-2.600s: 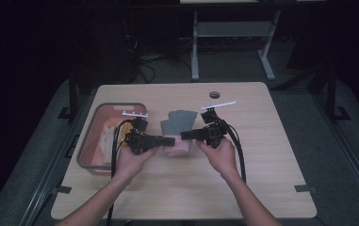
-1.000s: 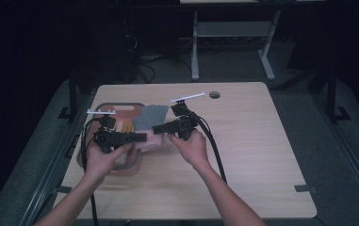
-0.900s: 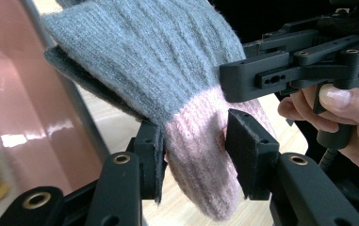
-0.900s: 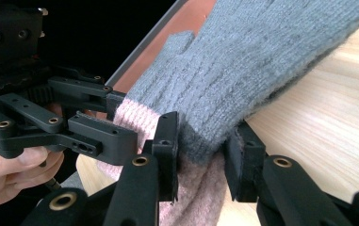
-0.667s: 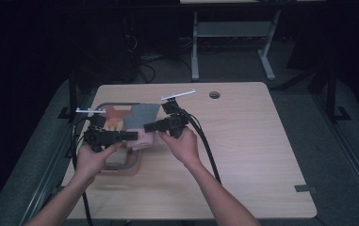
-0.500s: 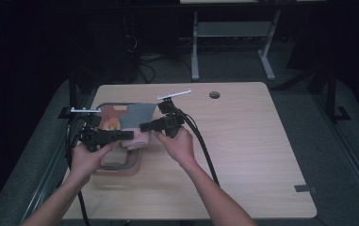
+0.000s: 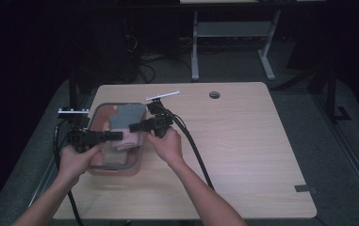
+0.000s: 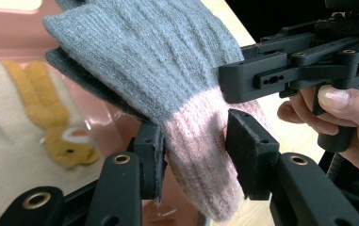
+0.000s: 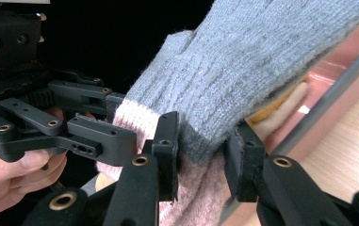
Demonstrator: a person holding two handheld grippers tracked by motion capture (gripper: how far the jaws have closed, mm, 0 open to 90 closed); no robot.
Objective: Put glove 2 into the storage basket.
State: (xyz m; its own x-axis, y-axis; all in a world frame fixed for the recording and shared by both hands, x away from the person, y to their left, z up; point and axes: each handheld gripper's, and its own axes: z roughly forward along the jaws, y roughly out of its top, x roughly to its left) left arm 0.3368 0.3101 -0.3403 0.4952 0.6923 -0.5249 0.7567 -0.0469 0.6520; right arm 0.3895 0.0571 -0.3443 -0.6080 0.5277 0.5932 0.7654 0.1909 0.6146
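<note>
- The grey knit glove (image 7: 126,117) with the pink cuff (image 8: 200,155) now hangs over the pink bin (image 7: 102,167) at the left edge of the surface (image 7: 243,155). 2.6 s ago it was out over the bare wood, right of the bin.
- Both grippers hold it by the cuff end, glove stretched between them.
- Left gripper (image 8: 193,148): fingers (image 8: 150,155) look only loosely closed on the pink cuff, with a gap at the right-hand one, so can't tell if it's really gripping.
- Right gripper (image 9: 200,155): fingers (image 9: 167,150) clamped on the glove where grey meets pink.
- Both hands have drifted left since the earlier frames. Left hand (image 7: 76,157) now sits off the bin's left side, right hand (image 7: 167,143) just right of it.
- Inside the bin there's a cream glove with orange fingers (image 8: 31,117) lying under the grey one.
</note>
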